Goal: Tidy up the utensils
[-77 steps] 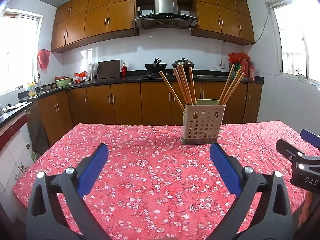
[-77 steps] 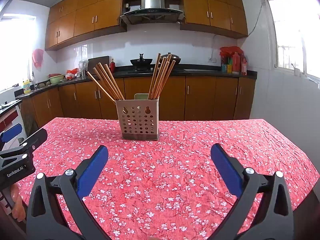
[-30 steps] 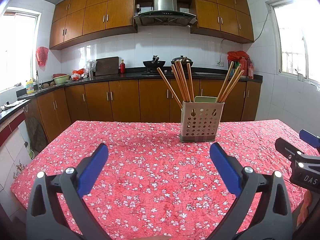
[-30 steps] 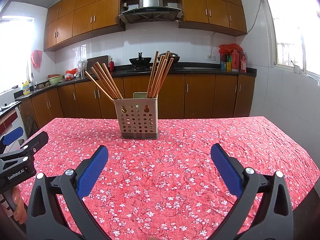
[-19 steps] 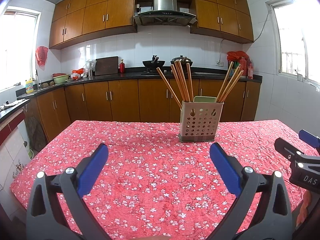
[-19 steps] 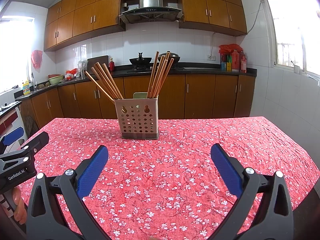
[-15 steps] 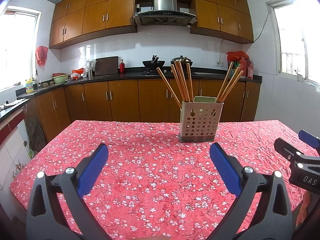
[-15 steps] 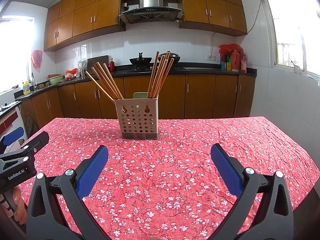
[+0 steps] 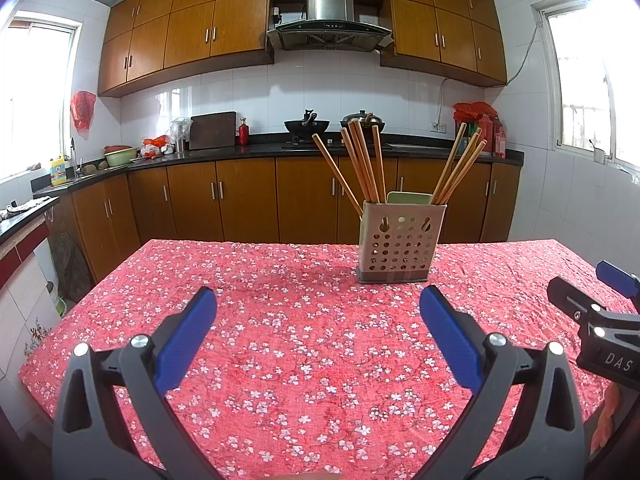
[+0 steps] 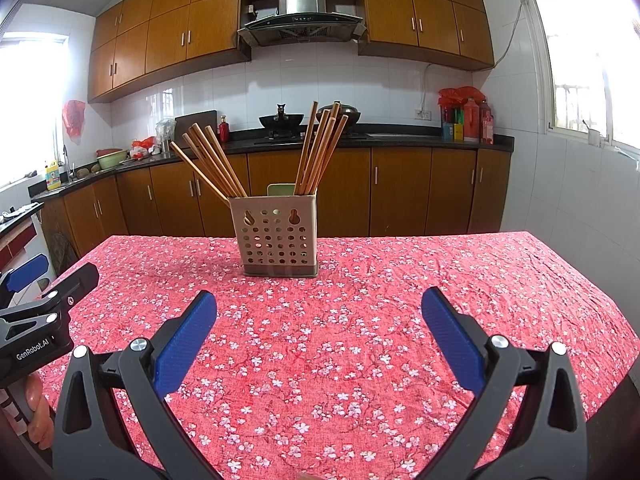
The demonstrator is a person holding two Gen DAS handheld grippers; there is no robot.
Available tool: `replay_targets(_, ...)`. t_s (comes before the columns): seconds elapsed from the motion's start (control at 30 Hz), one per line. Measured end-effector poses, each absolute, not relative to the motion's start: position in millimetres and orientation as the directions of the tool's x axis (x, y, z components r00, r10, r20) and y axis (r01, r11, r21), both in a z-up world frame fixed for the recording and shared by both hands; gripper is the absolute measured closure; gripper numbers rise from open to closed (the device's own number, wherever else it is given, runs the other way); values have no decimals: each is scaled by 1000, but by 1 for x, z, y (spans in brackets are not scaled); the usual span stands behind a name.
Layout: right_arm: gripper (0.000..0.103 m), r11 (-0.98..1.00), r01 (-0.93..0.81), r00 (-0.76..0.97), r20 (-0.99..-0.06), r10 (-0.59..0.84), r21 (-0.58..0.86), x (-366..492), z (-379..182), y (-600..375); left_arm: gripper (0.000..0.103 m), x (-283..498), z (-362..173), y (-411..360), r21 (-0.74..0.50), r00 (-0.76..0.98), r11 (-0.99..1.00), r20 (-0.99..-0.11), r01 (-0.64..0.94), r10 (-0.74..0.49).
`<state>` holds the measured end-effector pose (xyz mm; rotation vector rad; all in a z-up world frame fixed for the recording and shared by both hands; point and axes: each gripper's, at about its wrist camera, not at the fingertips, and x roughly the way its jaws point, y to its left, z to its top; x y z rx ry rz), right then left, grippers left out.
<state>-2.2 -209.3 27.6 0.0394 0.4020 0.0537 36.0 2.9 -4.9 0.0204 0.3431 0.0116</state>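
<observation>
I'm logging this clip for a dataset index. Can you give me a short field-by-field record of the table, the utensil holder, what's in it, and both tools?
surface: table with red floral tablecloth
holder: perforated beige utensil holder, upright on the cloth
contents: wooden chopsticks in two bunches, left bunch leaning left, right bunch leaning right; a pale green piece between them, too hidden to identify
left tool: open, empty, short of the holder
right tool: open, empty, short of the holder
background: kitchen counter, wooden cabinets

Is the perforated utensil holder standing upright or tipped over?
Upright: the utensil holder sits flat on the tablecloth, chopsticks pointing upward.
</observation>
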Motion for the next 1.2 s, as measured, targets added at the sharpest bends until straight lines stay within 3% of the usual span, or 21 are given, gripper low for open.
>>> replay_targets(1.2, 2, 998, -45, 918, -393, 62, 53, -2, 28, -207, 4, 38, -9, 5, 12, 938, 1000, -347, -10, 14)
